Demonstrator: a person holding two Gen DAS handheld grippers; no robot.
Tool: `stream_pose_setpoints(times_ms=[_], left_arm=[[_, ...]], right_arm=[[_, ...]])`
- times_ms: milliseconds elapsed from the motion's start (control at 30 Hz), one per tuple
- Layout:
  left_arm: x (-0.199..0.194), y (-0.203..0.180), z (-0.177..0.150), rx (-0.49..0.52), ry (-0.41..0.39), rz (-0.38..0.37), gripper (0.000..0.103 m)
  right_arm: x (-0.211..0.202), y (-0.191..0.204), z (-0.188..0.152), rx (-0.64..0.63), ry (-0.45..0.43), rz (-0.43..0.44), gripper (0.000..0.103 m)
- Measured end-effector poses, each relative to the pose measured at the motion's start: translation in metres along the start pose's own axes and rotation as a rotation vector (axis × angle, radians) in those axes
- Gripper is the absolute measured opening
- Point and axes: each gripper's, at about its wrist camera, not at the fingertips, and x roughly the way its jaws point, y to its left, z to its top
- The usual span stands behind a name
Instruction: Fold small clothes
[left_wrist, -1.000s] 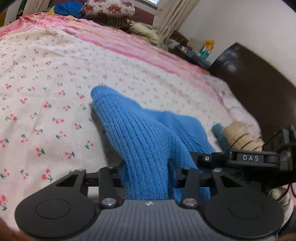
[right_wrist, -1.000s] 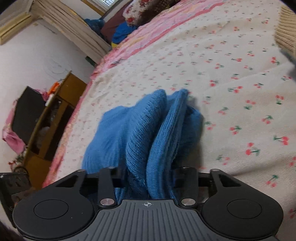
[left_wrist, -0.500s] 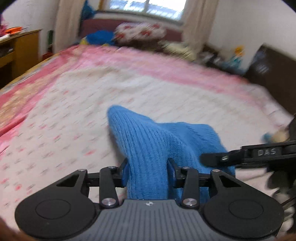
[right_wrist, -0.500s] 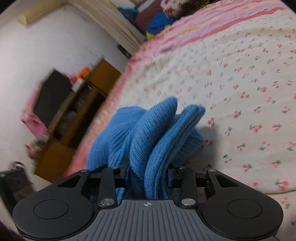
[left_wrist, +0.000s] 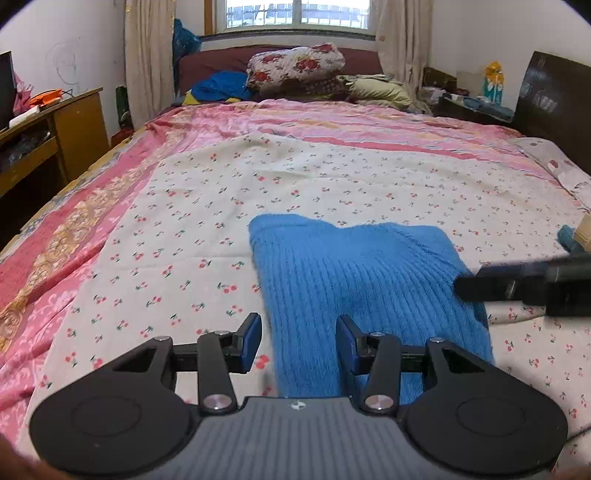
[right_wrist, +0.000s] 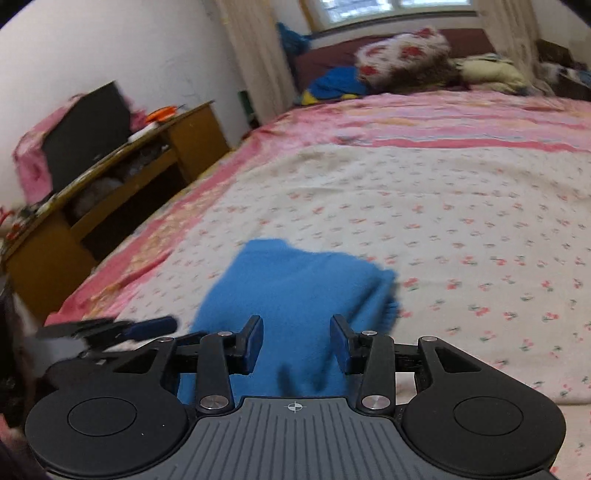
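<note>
Since half a second ago both grippers have let go of the blue knitted garment (left_wrist: 354, 273), which now lies folded and flat on the cherry-print bedspread (left_wrist: 184, 221) rather than bunched up between the fingers. Left gripper (left_wrist: 298, 343) has its fingers spread wide with the garment's near end lying between them, its nearest edge hidden behind the gripper body, and the right gripper (right_wrist: 296, 344) is likewise spread apart over the cloth. Motion blur softens the right wrist view, so the knit's ribbing and folded edges there are hard to make out.
</note>
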Motion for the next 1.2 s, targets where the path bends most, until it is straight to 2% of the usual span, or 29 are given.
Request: stream_pose_setpoints(times_ms=[67,167,333,400,533,600,667,967,1200], left_arm=[[-0.003,0.000,-0.002,0.000,0.006,0.006,0.051],[-0.005,0.001,-0.004,-0.004,0.015,0.019,0.051],[-0.009,-0.002,-0.009,-0.012,0.035,0.031,0.053],[-0.011,-0.005,-0.010,-0.012,0.036,0.039,0.060],[-0.017,-0.009,-0.015,-0.022,0.029,0.061,0.070],[-0.019,-0.010,-0.016,-0.037,0.029,0.096,0.086],[-0.021,-0.011,-0.018,-0.041,0.031,0.136,0.093],[-0.032,-0.011,-0.029,-0.082,0.033,0.138,0.096],[-0.037,-0.017,-0.034,-0.104,0.037,0.139,0.102]], right_arm=[[0.011,0.006,-0.008,-0.013,0.052,-0.003,0.038],[0.025,0.004,-0.017,-0.014,0.112,-0.052,0.032],[0.016,0.008,-0.018,-0.016,0.114,-0.091,0.034],[0.011,0.015,-0.018,-0.031,0.098,-0.090,0.034],[0.002,0.024,-0.022,-0.049,0.083,-0.080,0.034],[0.001,0.028,-0.025,-0.049,0.083,-0.079,0.035],[0.000,0.029,-0.027,-0.049,0.089,-0.075,0.036],[-0.005,0.028,-0.034,-0.016,0.083,-0.088,0.038],[-0.008,0.027,-0.043,-0.009,0.092,-0.100,0.038]])
